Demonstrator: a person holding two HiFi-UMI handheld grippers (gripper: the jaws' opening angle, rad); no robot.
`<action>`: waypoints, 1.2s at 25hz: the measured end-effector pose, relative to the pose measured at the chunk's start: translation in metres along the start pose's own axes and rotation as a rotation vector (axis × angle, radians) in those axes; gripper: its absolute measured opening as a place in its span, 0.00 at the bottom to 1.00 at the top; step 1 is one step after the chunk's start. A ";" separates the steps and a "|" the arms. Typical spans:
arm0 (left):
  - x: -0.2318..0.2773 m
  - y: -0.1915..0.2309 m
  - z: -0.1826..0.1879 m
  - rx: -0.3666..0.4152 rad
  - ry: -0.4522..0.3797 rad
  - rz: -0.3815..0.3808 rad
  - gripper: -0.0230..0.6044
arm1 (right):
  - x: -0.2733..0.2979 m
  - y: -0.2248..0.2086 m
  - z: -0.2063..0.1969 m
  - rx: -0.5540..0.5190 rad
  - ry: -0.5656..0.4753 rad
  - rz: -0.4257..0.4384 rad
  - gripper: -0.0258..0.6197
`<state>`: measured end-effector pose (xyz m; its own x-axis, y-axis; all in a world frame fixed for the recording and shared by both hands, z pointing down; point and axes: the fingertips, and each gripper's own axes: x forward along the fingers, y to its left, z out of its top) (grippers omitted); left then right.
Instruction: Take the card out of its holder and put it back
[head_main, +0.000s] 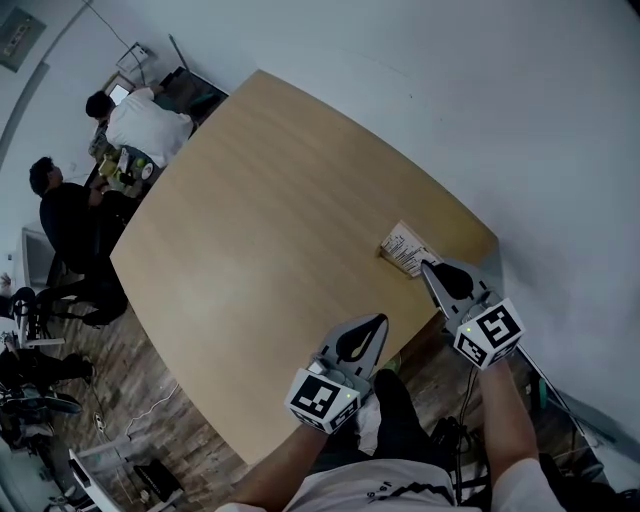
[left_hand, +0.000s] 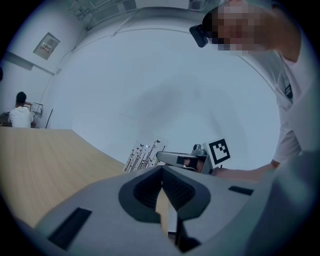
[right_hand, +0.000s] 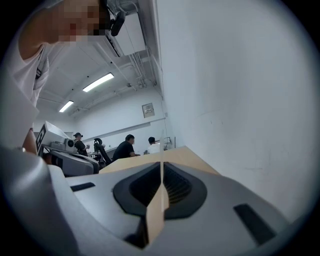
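The right gripper (right_hand: 161, 169) was clenched on the card (head_main: 405, 247). In its own view the jaws stood almost together with the card pinched edge-on between the pads, a thin pale strip rising past the tips. In the head view the card, white with dark print, stuck out from the jaw tips over the near right corner of the table (head_main: 250, 230), close to the wall (head_main: 520, 110). A tan strip ran along its far edge. Whether that was the holder could not be told. In the left gripper view the printed face showed against the wall.

The left gripper (head_main: 379, 321) hung to the left of the right one, well apart from the card, near the table's front edge. Its jaws were closed tip to tip, with nothing between them.

Beyond the far end of the table two people (head_main: 140, 125) sat at a desk. Cables lay on the wood floor (head_main: 130, 380) to the left.
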<state>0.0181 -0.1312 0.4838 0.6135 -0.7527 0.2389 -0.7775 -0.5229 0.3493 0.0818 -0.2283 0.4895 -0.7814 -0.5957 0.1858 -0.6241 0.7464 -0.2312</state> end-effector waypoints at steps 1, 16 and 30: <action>-0.013 -0.006 0.002 0.003 -0.006 -0.005 0.06 | -0.007 0.014 0.005 -0.001 -0.006 -0.006 0.08; -0.095 -0.039 0.038 0.045 -0.007 -0.034 0.06 | -0.058 0.120 0.060 0.014 -0.074 -0.080 0.08; -0.262 -0.112 0.058 0.083 -0.076 -0.156 0.06 | -0.139 0.317 0.073 0.004 -0.139 -0.117 0.08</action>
<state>-0.0631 0.1012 0.3294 0.7177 -0.6864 0.1170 -0.6844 -0.6645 0.3000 -0.0075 0.0700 0.3206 -0.6957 -0.7141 0.0777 -0.7106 0.6685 -0.2193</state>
